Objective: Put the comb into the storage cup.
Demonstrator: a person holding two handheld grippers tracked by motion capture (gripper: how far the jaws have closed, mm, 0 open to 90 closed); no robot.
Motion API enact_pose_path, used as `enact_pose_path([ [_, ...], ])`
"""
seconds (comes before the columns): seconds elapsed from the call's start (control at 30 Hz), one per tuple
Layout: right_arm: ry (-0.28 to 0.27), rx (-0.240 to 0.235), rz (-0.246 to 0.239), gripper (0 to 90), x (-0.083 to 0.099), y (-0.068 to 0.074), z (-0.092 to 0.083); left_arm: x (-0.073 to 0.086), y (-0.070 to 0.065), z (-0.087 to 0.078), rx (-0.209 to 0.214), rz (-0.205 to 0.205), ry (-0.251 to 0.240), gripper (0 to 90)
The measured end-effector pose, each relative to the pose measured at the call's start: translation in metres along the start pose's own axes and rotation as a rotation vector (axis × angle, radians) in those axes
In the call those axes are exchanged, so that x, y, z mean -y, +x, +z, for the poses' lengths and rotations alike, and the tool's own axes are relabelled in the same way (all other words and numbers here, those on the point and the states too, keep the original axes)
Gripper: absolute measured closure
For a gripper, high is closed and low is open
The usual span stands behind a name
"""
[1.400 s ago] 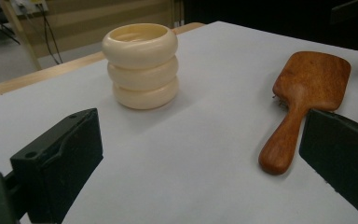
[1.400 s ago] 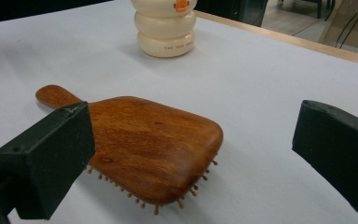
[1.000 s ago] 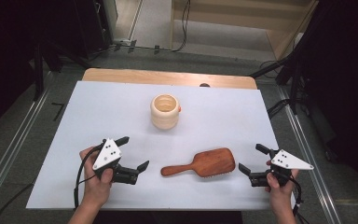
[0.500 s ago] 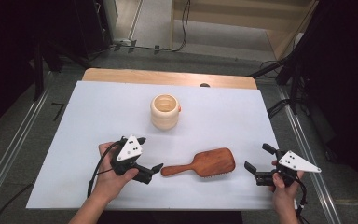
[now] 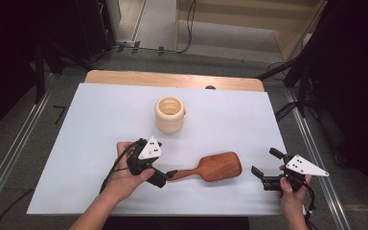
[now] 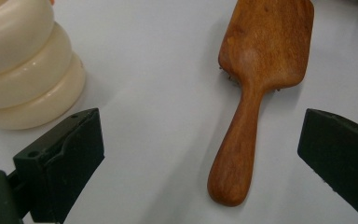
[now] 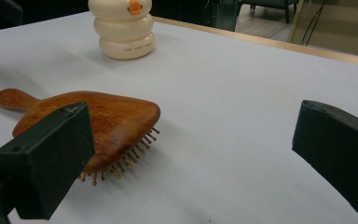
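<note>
You're at a white-covered table [image 5: 100, 110] with a wooden far edge [image 5: 172, 79]; beyond lies grey floor [image 5: 158, 28]; dark surroundings flank both sides.

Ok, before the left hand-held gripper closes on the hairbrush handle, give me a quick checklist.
1. Left hand-held gripper open: ok, jaws wide apart.
2. Wooden hairbrush handle between the jaws: ok, handle end lies in the gap, untouched.
3. Brush lying flat, bristles down: ok.
4. Cream ribbed holder clear of the brush: ok, apart.
5. Right hand-held gripper out of the way: ok, open, short of the brush head.
6. Jaws low enough to grip: cannot tell.
</note>
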State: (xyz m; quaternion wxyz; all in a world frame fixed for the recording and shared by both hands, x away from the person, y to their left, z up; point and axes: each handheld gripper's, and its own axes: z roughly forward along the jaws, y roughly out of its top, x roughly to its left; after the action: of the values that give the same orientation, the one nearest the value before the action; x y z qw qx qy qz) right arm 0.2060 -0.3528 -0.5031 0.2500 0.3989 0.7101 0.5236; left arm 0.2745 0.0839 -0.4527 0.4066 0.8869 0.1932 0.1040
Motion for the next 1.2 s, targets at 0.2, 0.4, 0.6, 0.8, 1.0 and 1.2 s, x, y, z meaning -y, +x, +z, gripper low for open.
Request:
enact_pose_path([
  [0.2, 0.006, -0.002, 0.012, 0.0, 0.002, -0.001, 0.0, -0.004, 0.0, 0.009, 0.024, 0.012, 0.042, 0.2],
  [0.4, 0.012, 0.0, 0.013, 0.0, 0.002, -0.001, 0.001, -0.01, -0.003, 0.021, 0.053, 0.043, 0.124, 2.8],
  [0.6, 0.018, 0.0, 0.001, 0.0, 0.002, 0.0, 0.002, -0.013, -0.007, 0.033, 0.073, 0.067, 0.178, 4.2],
  [0.8, 0.022, -0.001, 0.006, 0.0, 0.002, 0.0, 0.003, -0.016, -0.013, 0.049, 0.093, 0.092, 0.269, 6.9],
  [1.0, 0.025, -0.004, -0.002, 0.0, 0.002, 0.0, 0.003, -0.021, -0.019, 0.057, 0.066, 0.112, 0.302, 17.7],
  [1.2, 0.03, -0.004, -0.003, 0.0, 0.002, 0.0, 0.003, -0.024, -0.022, 0.066, 0.057, 0.134, 0.332, 26.8],
])
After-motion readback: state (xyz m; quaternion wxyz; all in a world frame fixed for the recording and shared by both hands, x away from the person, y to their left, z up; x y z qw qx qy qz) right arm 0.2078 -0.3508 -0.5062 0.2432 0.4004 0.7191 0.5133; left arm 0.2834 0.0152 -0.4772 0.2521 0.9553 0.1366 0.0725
